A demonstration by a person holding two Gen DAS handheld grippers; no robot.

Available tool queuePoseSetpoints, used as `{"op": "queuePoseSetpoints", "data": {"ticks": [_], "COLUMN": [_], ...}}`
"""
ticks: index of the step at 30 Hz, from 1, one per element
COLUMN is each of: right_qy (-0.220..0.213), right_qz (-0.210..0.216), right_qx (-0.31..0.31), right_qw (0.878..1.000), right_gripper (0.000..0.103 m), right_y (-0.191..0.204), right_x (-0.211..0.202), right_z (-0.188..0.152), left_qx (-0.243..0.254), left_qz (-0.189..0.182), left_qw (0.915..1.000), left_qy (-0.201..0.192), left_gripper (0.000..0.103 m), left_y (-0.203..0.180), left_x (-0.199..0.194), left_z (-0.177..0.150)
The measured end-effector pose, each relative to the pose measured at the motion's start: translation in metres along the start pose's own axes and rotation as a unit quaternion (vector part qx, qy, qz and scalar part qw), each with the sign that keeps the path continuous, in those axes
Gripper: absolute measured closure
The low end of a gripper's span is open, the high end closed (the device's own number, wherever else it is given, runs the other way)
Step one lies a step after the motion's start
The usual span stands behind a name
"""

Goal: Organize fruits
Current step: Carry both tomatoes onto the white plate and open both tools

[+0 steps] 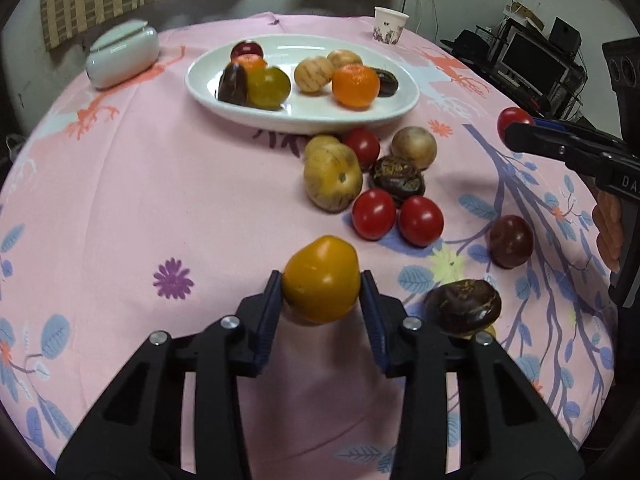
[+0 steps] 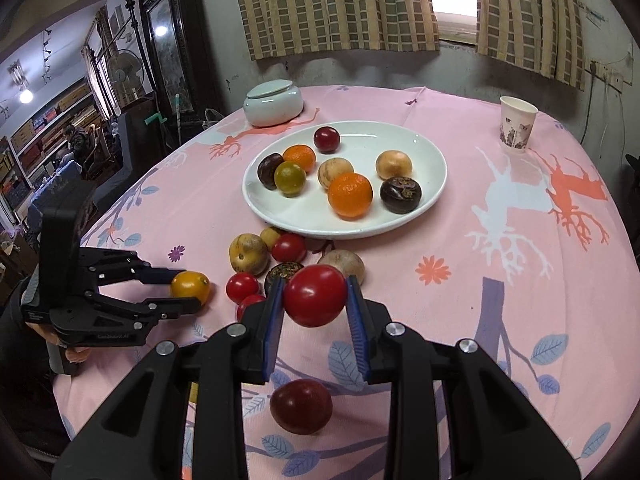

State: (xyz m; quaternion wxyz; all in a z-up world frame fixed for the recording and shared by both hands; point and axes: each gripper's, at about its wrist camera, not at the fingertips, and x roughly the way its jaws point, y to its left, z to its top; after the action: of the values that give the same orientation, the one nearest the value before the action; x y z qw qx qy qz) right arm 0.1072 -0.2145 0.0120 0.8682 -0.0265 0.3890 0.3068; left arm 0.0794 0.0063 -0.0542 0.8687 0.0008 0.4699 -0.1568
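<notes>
My left gripper is shut on a yellow-orange fruit and holds it above the pink cloth; it also shows in the right wrist view. My right gripper is shut on a red tomato, seen at the right edge in the left wrist view. A white plate holds several fruits, among them an orange. Loose fruits lie in front of the plate: red tomatoes, tan fruits, dark brown ones.
A dark red fruit lies under my right gripper. A dark brown fruit lies right of my left gripper. A lidded white jar and a paper cup stand at the back. Curtains hang behind the table.
</notes>
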Motion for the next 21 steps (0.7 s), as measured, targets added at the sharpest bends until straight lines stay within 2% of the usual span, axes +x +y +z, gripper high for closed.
{"op": "queuePoseSetpoints", "data": {"ticks": [5,11,17,21], "right_qy": [-0.001,-0.007,-0.023,-0.030], "right_qz": [0.003,-0.009,-0.044,-0.066], "right_qx": [0.000,-0.001,-0.020,-0.033], "right_qw": [1.000,1.000,0.999,0.997], "right_gripper": [0.072,0.072,0.072,0.072], "right_y": [0.000,-0.003,-0.008,-0.013], "right_x": [-0.001,-0.006,-0.010,0.005], "right_z": [-0.001,0.006,0.037,0.064], "left_qx": [0.011,0.005,-0.010,-0.030], "left_qz": [0.013,0.019,0.042,0.060], "left_qw": [0.9998,0.9991,0.9963,0.9937], "left_qy": [-0.004,-0.038,-0.074,-0.090], "left_gripper": [0.064,0.064,0.064,0.064], "left_y": [-0.004,-0.005,0.002,0.008], "left_x": [-0.002,-0.025,-0.044,-0.037], "left_z": [0.000,0.018,0.064,0.105]}}
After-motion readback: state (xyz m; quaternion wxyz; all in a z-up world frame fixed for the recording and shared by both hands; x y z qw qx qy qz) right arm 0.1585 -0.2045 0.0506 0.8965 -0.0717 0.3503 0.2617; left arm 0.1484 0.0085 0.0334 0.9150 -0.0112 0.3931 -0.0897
